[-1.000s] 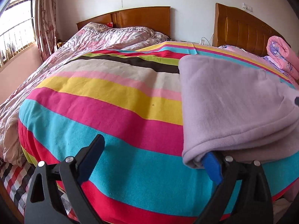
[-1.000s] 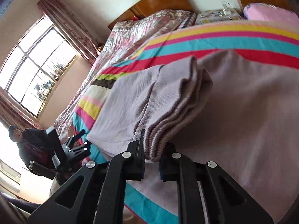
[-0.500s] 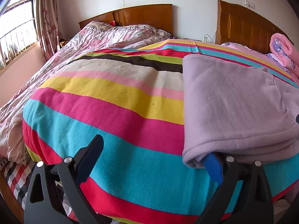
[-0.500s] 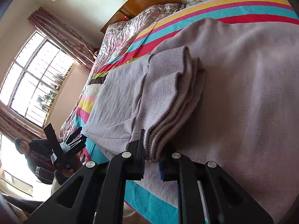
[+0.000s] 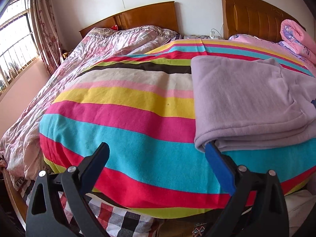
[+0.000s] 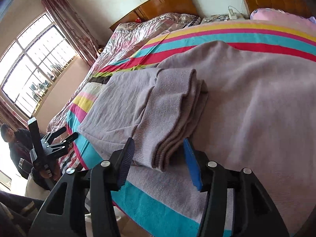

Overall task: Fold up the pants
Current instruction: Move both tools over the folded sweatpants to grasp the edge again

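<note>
The pants (image 5: 246,98), lilac and folded, lie on the striped blanket (image 5: 128,118) at the bed's near edge, at 3 o'clock in the left wrist view. The left gripper (image 5: 158,154) stands wide apart, holding nothing; its blue finger (image 5: 219,167) tucks under the pants' near corner at 5 o'clock. The right gripper (image 6: 159,154) is opening: the ribbed cuff stack (image 6: 171,122) sits between its fingers, both pads clear of the cloth.
</note>
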A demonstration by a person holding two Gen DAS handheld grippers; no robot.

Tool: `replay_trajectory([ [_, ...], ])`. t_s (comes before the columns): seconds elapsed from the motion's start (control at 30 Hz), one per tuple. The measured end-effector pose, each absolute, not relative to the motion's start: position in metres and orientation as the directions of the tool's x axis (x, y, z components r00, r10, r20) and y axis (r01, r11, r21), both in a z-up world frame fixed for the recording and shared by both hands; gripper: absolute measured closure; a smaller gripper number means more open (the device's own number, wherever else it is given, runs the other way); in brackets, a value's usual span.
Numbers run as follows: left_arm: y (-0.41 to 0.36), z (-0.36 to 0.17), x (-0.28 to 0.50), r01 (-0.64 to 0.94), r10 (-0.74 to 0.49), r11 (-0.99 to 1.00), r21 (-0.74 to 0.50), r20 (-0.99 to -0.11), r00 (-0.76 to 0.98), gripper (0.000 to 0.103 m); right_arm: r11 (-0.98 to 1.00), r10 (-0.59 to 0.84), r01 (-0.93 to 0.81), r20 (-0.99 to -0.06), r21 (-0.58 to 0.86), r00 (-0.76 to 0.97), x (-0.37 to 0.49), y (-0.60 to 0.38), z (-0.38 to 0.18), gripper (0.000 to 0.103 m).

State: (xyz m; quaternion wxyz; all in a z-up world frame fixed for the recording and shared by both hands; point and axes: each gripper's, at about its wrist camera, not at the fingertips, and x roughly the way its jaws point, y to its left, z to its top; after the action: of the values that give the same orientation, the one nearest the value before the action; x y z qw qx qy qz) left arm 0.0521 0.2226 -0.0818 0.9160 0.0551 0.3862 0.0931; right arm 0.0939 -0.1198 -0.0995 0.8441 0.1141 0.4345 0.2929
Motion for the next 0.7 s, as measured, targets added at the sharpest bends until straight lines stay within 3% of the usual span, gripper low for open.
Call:
replay_trajectory([
  [0.17, 0.203, -0.018, 0.093, -0.036, 0.022, 0.999, -0.009, -0.637, 0.77, 0.001, 0.823, 0.509, -0.531, -0.678, 0.202, 0.53, 0.11, -0.092, -0.072, 0.049],
  [0.27, 0.164, -0.016, 0.157, 0.1, -0.129, 0.992, -0.082, -0.676, 0.725, 0.001, 0.796, 0.489, -0.597, -0.688, 0.102, 0.536, 0.131, -0.066, -0.07, 0.049],
  [0.37, 0.131, -0.044, 0.214, 0.175, -0.206, 0.977, -0.12, -0.746, 0.634, 0.002, 0.765, 0.44, -0.644, -0.721, -0.011, 0.535, 0.144, -0.04, -0.077, 0.049],
  [0.43, 0.124, -0.064, 0.236, 0.178, -0.201, 0.977, -0.116, -0.771, 0.604, 0.002, 0.754, 0.427, -0.656, -0.736, -0.032, 0.526, 0.152, -0.035, -0.086, 0.046],
  [0.5, 0.127, -0.091, 0.253, 0.131, -0.118, 0.99, -0.052, -0.814, 0.569, 0.002, 0.757, 0.413, -0.654, -0.773, -0.003, 0.481, 0.163, -0.036, -0.105, 0.043],
  [0.57, 0.138, -0.112, 0.258, 0.103, -0.114, 0.992, -0.068, -0.826, 0.553, 0.002, 0.752, 0.452, -0.659, -0.752, 0.031, 0.48, 0.164, -0.042, -0.115, 0.042],
  [0.7, 0.14, -0.107, 0.255, 0.03, -0.025, 1.0, -0.01, -0.817, 0.577, 0.002, 0.748, 0.456, -0.661, -0.765, 0.053, 0.455, 0.164, -0.044, -0.108, 0.04],
])
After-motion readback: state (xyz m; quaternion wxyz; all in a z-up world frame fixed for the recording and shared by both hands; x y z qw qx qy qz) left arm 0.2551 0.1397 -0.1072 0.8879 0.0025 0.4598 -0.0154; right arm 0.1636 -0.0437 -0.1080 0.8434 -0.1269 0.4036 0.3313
